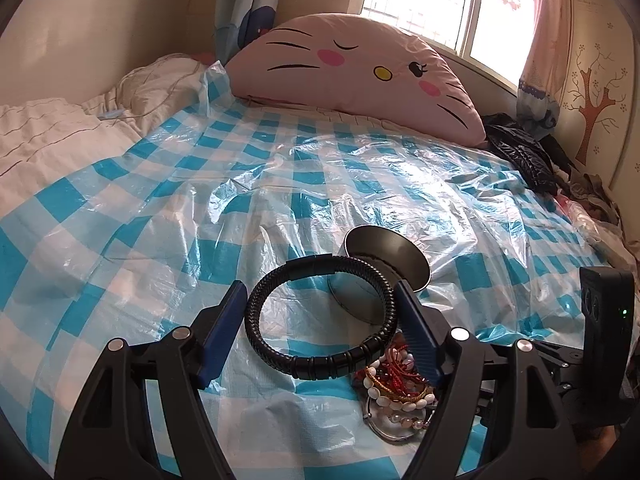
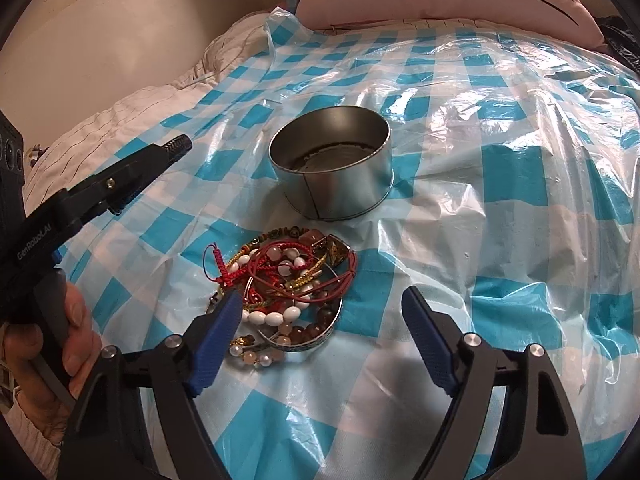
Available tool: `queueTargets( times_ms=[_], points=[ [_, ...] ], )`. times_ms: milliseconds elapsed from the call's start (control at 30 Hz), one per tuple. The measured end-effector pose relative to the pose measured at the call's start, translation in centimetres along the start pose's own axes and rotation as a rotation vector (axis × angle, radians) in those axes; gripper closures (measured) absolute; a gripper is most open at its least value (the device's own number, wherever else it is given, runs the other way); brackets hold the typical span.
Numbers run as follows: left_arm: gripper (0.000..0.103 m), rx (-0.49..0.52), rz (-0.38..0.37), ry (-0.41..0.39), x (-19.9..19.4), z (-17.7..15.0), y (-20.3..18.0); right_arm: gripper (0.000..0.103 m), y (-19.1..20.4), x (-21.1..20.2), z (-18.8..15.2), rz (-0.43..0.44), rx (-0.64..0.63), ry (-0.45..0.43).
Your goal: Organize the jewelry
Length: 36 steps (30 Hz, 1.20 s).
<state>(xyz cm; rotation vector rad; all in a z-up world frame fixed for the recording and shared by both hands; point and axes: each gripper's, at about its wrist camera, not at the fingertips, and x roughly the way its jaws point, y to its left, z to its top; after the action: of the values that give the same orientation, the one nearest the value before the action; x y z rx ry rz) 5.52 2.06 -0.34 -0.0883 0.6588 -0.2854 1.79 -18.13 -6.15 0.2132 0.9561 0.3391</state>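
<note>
Daylight pours in from the window (image 1: 424, 4) far ahead of my left jaws, blown out to white. It throws hard glare across the crinkled plastic sheet (image 2: 500, 128) ahead and right of my right jaws. Everything bends at the fisheye edges, with black corners. Close to my fingers things look sharp; soft shadows lie under them.

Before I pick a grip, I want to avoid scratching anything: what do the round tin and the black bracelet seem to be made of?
Round tin: looks like thin sheet metal, with a dull grey sheen, a rolled rim and a vertical side seam.
Black bracelet: probably braided leather or a synthetic cord, matte, with a woven texture and smooth black, perhaps metal, clasp segments.
</note>
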Motion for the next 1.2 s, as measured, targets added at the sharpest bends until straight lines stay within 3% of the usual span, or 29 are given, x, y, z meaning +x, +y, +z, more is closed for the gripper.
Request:
queueTargets(
  times_ms=[67, 167, 400, 700, 767, 800, 1000, 1067, 1133, 1200],
  points=[
    [0.032, -0.001, -0.002, 0.003, 0.1, 0.0, -0.1, 0.03, 0.3, 0.6, 0.3, 0.007, -0.022, 0.006],
    [0.032, -0.002, -0.004, 0.006, 0.3, -0.1, -0.2, 0.06, 0.6, 1.5, 0.4, 0.033, -0.037, 0.026],
    [0.032, -0.001, -0.008, 0.008, 0.4, -0.1, -0.2, 0.09, -0.8, 0.4, 0.6, 0.075, 0.034, -0.036],
    [0.032, -0.001, -0.009, 0.009, 0.4, -0.1, -0.3, 0.09, -1.4, -0.2, 0.7, 0.093, 0.068, -0.062],
    [0.032, -0.001, -0.009, 0.009, 0.5, -0.1, -0.3, 0.075, -2.1, 0.1, 0.6, 0.072, 0.099, -0.055],
    [0.032, -0.001, -0.009, 0.009, 0.5, -0.1, -0.3, 0.062, -2.4, 0.2, 0.6, 0.075, 0.112, -0.056],
    [0.032, 0.001, -0.009, 0.01, 0.5, -0.1, -0.4, 0.062, -1.5, 0.4, 1.0, 0.012, 0.04, -0.07],
    [0.032, 0.0, -0.009, 0.01, 0.5, 0.0, -0.3, 0.067, -0.8, 0.2, 1.2, -0.009, -0.002, -0.09],
    [0.032, 0.001, -0.009, 0.01, 0.6, -0.1, -0.4, 0.089, -0.7, -0.1, 1.3, -0.003, -0.016, -0.114],
    [0.032, 0.0, -0.011, 0.01, 0.5, 0.0, -0.3, 0.095, -0.7, -0.4, 1.3, 0.022, -0.018, -0.131]
  ],
)
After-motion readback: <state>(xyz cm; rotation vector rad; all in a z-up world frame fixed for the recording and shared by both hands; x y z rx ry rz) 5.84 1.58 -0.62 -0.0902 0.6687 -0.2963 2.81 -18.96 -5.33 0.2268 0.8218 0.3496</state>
